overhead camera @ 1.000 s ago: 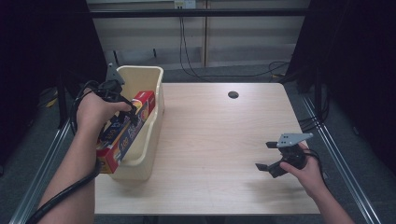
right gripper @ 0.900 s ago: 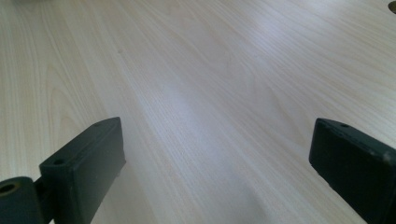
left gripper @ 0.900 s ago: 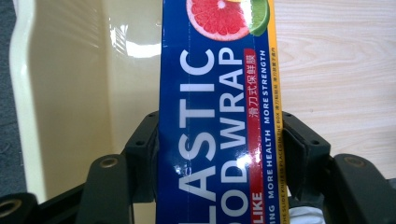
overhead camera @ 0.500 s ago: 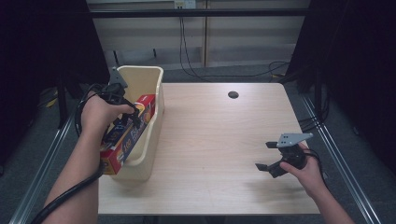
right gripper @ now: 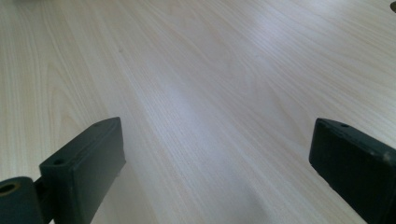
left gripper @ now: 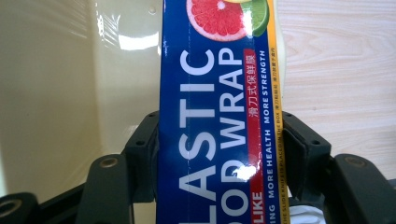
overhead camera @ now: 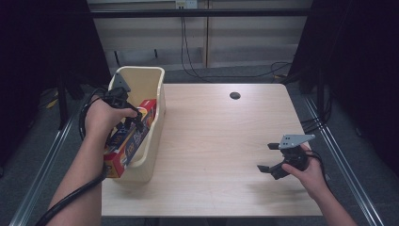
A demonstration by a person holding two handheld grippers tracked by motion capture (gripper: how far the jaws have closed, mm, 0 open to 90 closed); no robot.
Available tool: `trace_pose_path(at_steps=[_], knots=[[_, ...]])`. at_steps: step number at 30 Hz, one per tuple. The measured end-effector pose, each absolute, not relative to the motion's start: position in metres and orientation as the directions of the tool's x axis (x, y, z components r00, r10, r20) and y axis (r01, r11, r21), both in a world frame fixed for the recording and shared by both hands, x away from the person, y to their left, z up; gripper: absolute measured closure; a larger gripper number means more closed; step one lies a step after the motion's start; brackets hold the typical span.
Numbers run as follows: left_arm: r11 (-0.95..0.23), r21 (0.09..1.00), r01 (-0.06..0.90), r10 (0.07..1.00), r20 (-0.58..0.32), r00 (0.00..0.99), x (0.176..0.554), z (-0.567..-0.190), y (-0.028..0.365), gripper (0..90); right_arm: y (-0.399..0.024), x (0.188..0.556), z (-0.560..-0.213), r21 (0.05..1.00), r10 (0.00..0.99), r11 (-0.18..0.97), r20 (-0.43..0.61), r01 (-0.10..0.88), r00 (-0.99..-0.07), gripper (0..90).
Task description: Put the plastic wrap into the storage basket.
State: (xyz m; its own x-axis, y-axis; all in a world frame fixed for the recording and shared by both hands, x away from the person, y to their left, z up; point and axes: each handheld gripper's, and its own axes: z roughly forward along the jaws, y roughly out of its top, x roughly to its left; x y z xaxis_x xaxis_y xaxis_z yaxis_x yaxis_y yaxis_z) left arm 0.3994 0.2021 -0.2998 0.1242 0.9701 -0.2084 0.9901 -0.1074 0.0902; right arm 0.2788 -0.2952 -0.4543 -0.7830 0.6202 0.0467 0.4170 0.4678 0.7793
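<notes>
Your left tongs (overhead camera: 134,121), clenched on the plastic wrap box (left gripper: 217,121), have shifted it farther into the bin (overhead camera: 153,89), while your right tongs (overhead camera: 269,159) stay released above the desk (overhead camera: 216,141).

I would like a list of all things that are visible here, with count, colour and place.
plastic wrap box: one, blue with red and yellow, in the bin, leaning on its wall, clamped between the left jaws
bin: one, cream, on the table's left edge
table: one, light wood, with a dark hole near the far edge
left gripper: one, black, over the bin
right gripper: one, black, jaws apart, over the table's near right part
</notes>
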Motion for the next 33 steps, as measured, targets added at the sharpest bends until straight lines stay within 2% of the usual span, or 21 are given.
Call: trace_pose_path(at_steps=[33], knots=[[-0.072, 0.047, 0.996, 0.971, -0.226, 0.081, 0.401, -0.324, 0.203, 40.2, -0.294, 0.279, -0.455, 0.774, 0.622, 0.475, 0.04, 0.418, -0.782, 3.3]])
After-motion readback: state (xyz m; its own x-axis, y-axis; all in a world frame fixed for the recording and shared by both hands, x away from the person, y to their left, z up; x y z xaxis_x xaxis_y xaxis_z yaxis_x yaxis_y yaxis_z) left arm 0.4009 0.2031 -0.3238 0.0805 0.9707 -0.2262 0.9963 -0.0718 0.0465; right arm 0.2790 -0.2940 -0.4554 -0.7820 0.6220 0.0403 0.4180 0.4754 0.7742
